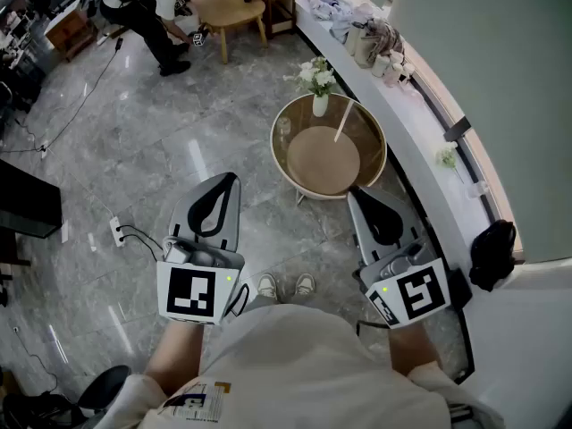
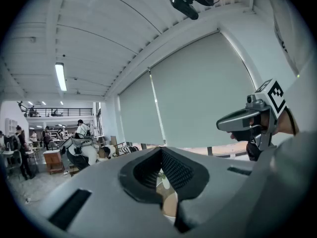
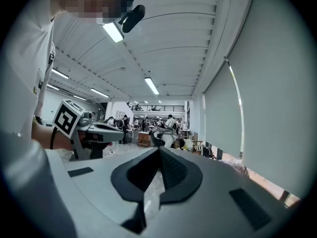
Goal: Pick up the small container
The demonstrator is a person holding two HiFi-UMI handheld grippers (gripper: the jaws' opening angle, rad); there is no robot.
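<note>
I hold both grippers at waist height over the floor, and both point toward a round glass table. My left gripper is shut and holds nothing; in its own view the jaws meet at the tip. My right gripper is likewise shut and empty, with its tip near the table's near rim. On the table stand a white vase of flowers and a tan round mat, with a small clear object at the left rim. I cannot single out the small container.
A long white ledge runs along the window at right, with several jars and cloths on it and a black bag. A power strip with cables lies on the floor at left. A person bends over by a wooden table.
</note>
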